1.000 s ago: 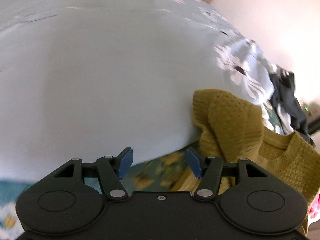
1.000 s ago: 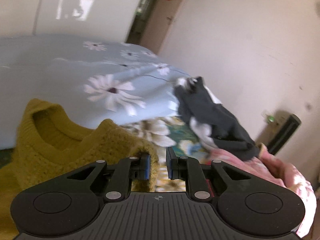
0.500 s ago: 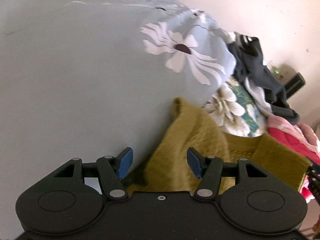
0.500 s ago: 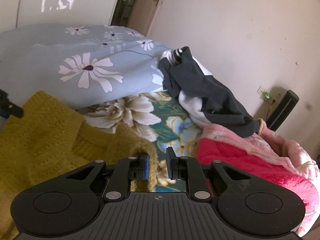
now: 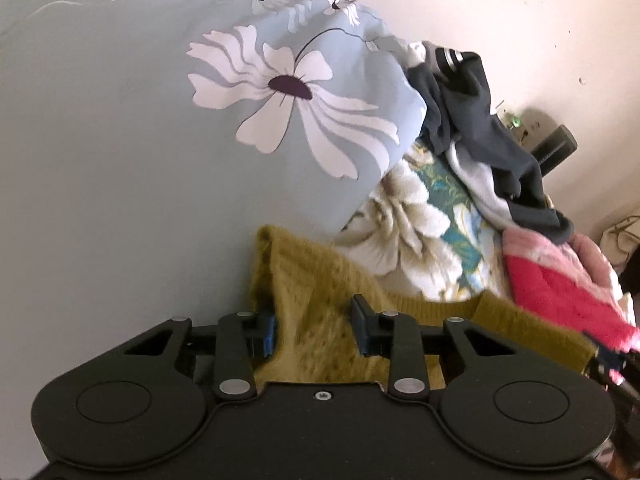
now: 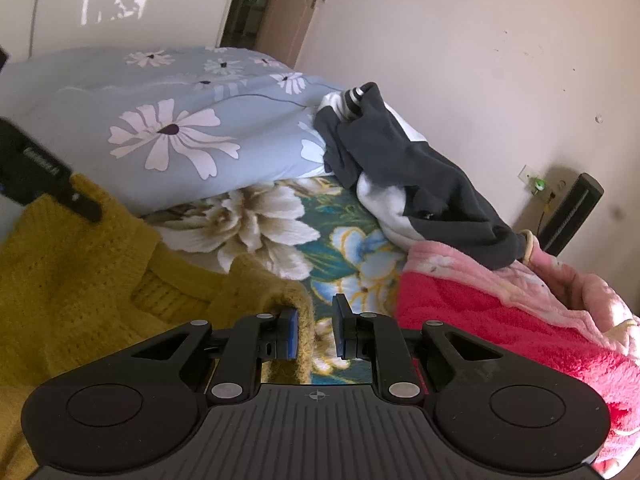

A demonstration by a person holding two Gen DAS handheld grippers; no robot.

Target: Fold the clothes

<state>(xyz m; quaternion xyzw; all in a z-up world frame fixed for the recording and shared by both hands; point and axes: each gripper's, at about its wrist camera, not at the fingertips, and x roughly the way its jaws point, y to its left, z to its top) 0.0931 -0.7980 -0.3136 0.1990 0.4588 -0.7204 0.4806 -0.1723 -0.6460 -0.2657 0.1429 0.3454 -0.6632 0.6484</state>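
Sweater (image 6: pixel 68 276), mustard knit, lies on the bed at my 9 o'clock in the right wrist view, neckline facing 12 o'clock. My left gripper (image 5: pixel 314 330) stands with jaws part-way apart and a shoulder fold between them; I cannot tell whether they grip it. My right gripper (image 6: pixel 316 334) has jaws narrow, the other shoulder edge against its left pad only. I judge both shoulders are taken so the garment can be spread flat. Blue floral duvet (image 5: pixel 160 120) crowds 11 o'clock; dark garment (image 6: pixel 404 176) and pink blanket (image 6: pixel 500 312) sit at 2 o'clock, limiting room.
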